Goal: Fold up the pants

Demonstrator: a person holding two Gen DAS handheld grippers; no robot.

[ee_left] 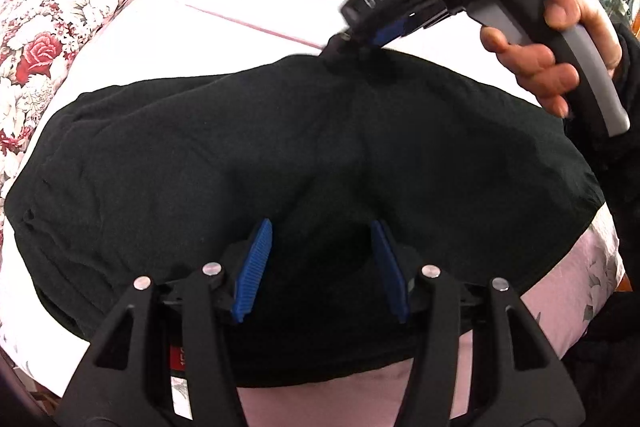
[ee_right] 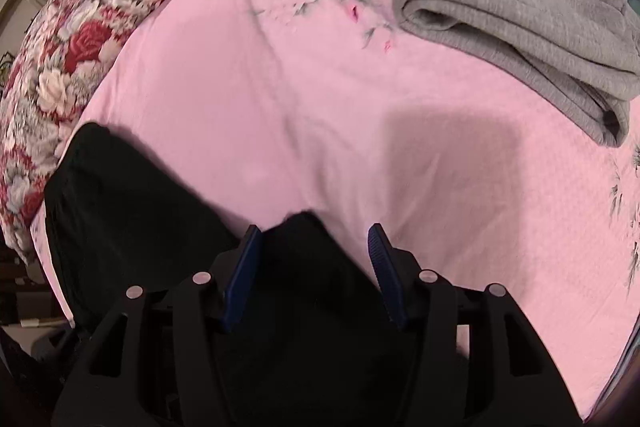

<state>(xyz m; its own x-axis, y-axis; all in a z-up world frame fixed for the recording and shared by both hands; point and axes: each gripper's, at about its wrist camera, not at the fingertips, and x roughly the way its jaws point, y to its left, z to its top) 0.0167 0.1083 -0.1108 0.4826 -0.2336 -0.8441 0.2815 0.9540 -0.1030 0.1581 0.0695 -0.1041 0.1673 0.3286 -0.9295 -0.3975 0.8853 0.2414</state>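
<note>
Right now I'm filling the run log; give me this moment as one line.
step: folding | black pants bunched on pink bedsheet | left claw open over pants | right claw open at far edge | folded grey garment aside

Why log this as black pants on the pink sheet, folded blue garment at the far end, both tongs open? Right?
One error: the folded garment is grey, not blue; the right wrist view shows it. Black pants on the pink sheet, left tongs and right tongs open.
</note>
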